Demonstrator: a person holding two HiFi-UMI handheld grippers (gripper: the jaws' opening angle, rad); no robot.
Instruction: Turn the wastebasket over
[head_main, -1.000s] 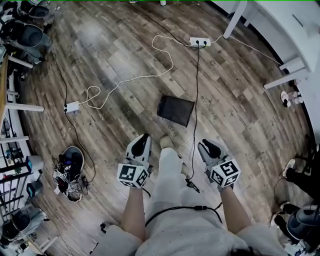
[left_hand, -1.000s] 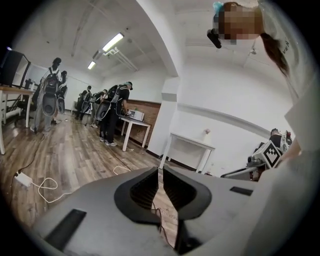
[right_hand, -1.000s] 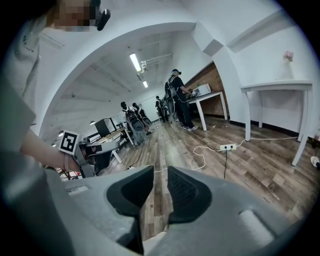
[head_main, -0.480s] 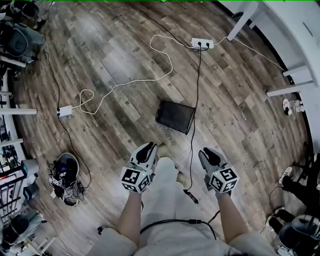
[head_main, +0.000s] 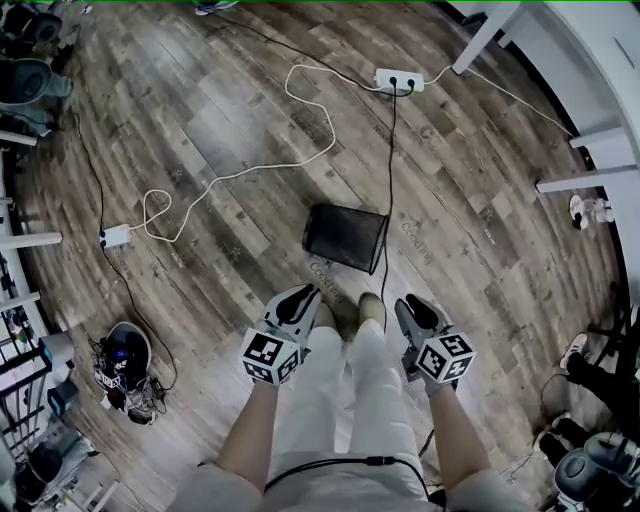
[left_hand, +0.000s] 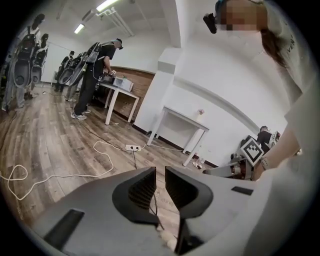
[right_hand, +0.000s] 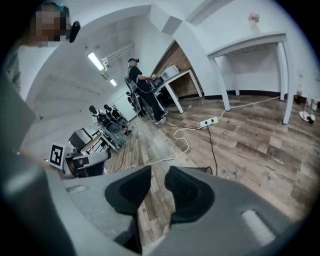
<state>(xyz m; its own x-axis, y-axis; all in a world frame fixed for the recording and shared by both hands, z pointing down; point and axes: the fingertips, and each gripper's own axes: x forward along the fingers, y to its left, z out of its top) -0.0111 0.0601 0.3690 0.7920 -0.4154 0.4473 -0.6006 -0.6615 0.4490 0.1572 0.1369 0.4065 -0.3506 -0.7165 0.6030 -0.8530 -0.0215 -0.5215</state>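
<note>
**Q:** State of the hand-held grippers?

**A:** My left hand-held gripper (head_main: 300, 297) (left_hand: 160, 172): jaws a narrow slit apart, ribbed pads facing each other. Nothing is between them, and only floor boards show through the gap. My right hand-held gripper (head_main: 415, 305) (right_hand: 157, 175): jaws have just been opening and stand a little apart, also with nothing between them. Neither touches anything. Both are held low in front of me and pitched downward, one on each side of my legs.

**Q:** Location of the wastebasket?

**A:** The wastebasket (head_main: 345, 238) is black mesh and sits on the wooden floor (head_main: 220, 120). It is straight ahead of me, beyond my shoes (head_main: 372, 308), and lines up roughly with the gap between the two grippers. It is clear of both. In the right gripper view only its rim (right_hand: 200, 170) peeks over the right-hand jaw.

**Q:** Surroundings?

**A:** A black cable (head_main: 390, 180) runs along the floor just past the basket's right side, up to a white power strip (head_main: 399, 81) farther off. A white cable (head_main: 300, 130) loops away from the strip to the left, well apart from the basket.
</note>
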